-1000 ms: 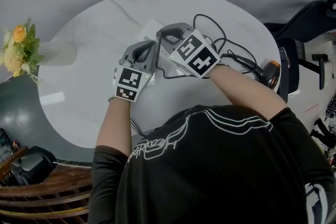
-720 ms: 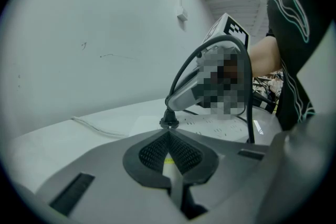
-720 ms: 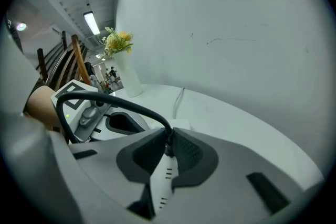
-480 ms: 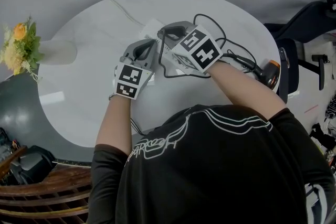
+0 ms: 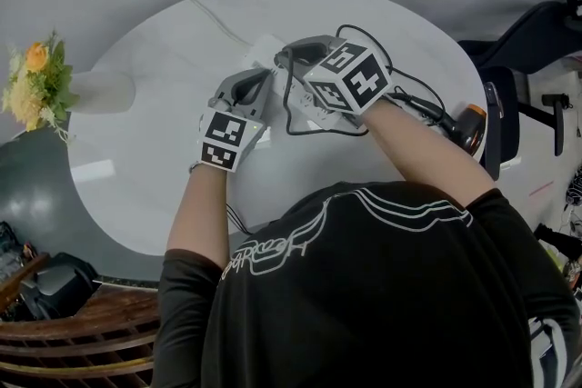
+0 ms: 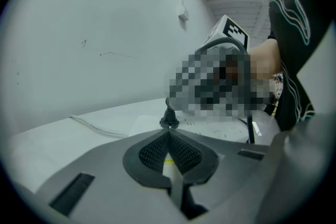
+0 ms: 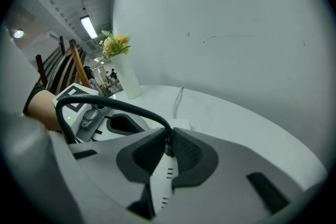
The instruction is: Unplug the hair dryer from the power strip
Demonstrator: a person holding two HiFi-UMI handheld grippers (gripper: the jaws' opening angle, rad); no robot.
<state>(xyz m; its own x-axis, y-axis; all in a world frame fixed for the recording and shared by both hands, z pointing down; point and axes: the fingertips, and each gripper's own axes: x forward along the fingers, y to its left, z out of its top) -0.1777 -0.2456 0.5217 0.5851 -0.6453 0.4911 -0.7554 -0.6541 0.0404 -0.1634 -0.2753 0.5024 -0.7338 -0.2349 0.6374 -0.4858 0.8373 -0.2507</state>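
The white power strip (image 5: 264, 44) lies at the middle of the round white table (image 5: 136, 168). My right gripper (image 5: 281, 61) is shut on the hair dryer's black plug (image 7: 167, 145), which stands at the strip (image 7: 166, 178). The black cord (image 7: 115, 106) arcs away from the jaw tips and loops (image 5: 364, 36) back to the hair dryer (image 5: 468, 125) at the table's right edge. My left gripper (image 5: 262, 75) rests on the strip just left of the right one. Its jaws (image 6: 169, 132) are shut, with the plug (image 6: 169, 119) standing just beyond them on the strip (image 6: 220, 126).
A white vase (image 5: 105, 91) of yellow flowers (image 5: 35, 82) stands at the table's left edge. The strip's white cable (image 5: 214, 18) runs off to the far side. A dark chair (image 5: 527, 32) is to the right, a wooden chair (image 5: 82, 332) at lower left.
The right gripper has rolled on its own axis, so its marker cube now faces differently, and it shifted slightly right. The cord loop moved with it. The left gripper stayed put.
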